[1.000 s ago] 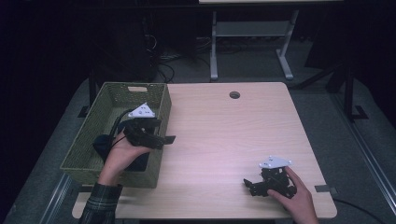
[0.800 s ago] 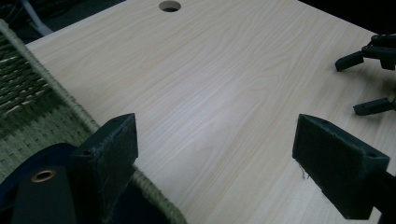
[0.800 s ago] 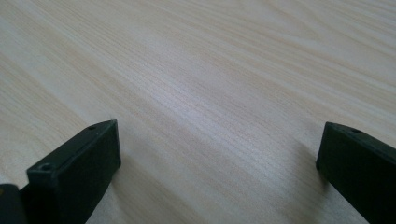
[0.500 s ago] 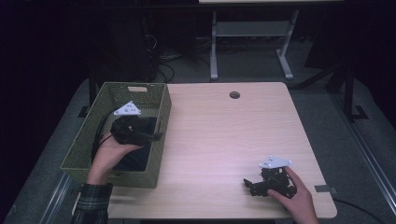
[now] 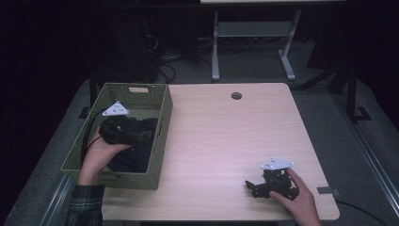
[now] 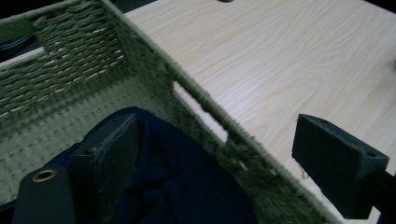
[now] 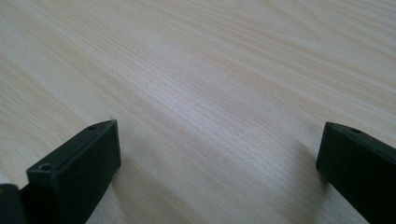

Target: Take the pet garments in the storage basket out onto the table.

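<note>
Jaws of left gripper wide apart, empty, now lower over basket's dark cloth; right gripper unmoved, agape.

Your left gripper hangs inside the green woven basket, hemmed by its right wall; one jaw sits inside, above the dark blue cloth, the other beyond the wall. Between basket and right gripper, the pale wooden table lies open.
</note>
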Tool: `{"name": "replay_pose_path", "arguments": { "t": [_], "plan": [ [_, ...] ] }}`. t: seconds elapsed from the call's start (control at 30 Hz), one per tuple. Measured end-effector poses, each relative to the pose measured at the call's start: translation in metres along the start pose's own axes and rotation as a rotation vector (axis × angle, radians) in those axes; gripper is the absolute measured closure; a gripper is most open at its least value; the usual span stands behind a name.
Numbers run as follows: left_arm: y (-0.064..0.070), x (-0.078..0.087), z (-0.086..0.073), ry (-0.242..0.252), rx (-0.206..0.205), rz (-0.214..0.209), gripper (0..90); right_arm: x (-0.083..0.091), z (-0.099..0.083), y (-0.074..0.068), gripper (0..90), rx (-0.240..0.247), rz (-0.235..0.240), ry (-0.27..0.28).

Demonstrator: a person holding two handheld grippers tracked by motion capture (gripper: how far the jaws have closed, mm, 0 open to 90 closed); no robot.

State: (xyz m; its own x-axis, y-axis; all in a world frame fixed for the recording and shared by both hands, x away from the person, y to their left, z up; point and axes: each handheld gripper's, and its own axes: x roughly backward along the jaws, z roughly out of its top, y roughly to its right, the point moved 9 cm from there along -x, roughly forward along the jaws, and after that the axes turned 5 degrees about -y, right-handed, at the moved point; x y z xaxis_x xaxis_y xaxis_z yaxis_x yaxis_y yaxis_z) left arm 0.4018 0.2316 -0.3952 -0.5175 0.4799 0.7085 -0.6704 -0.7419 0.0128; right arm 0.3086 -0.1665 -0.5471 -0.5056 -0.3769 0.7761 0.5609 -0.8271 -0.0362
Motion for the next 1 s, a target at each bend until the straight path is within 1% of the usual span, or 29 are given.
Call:
{"name": "replay_pose_path", "arguments": {
  "t": [0.03,0.07,0.13,0.23,0.33,0.5,0.57,0.7,0.8,0.83,1.0],
  "plan": [
    [-0.003,0.000,-0.001,-0.002,0.001,0.005,14.0,0.000,0.000,0.000,0.0,-0.001,-0.001,0.000],
    [-0.004,-0.001,-0.003,-0.006,0.012,0.007,14.0,0.000,0.000,0.000,0.0,-0.001,0.000,0.000],
    [-0.009,-0.001,-0.006,-0.014,0.008,0.017,14.0,0.000,0.000,0.000,0.0,0.000,0.000,0.000],
    [-0.015,-0.004,-0.011,-0.021,0.020,0.033,14.0,0.000,0.000,0.000,0.0,0.000,-0.001,0.000],
    [-0.021,-0.007,-0.017,-0.038,0.028,0.048,14.0,0.000,0.000,0.000,0.0,0.000,0.000,0.000],
    [-0.030,-0.011,-0.024,-0.053,0.042,0.066,14.0,0.000,0.000,0.000,0.0,0.000,-0.001,0.000],
    [-0.033,-0.014,-0.027,-0.057,0.047,0.069,14.0,0.000,0.000,0.000,0.0,0.000,-0.001,0.000],
    [-0.038,-0.021,-0.036,-0.099,0.053,0.075,14.0,0.000,0.000,0.000,0.0,0.000,0.000,0.000],
    [-0.039,-0.026,-0.042,-0.120,0.058,0.074,14.0,0.000,0.000,0.000,0.0,-0.001,0.000,0.000],
    [-0.040,-0.027,-0.043,-0.129,0.054,0.073,14.0,0.000,0.000,0.000,0.0,-0.001,0.000,0.000],
    [-0.042,-0.034,-0.050,-0.159,0.064,0.072,13.9,0.000,0.000,0.000,0.0,-0.001,0.000,0.000]
  ]
}}
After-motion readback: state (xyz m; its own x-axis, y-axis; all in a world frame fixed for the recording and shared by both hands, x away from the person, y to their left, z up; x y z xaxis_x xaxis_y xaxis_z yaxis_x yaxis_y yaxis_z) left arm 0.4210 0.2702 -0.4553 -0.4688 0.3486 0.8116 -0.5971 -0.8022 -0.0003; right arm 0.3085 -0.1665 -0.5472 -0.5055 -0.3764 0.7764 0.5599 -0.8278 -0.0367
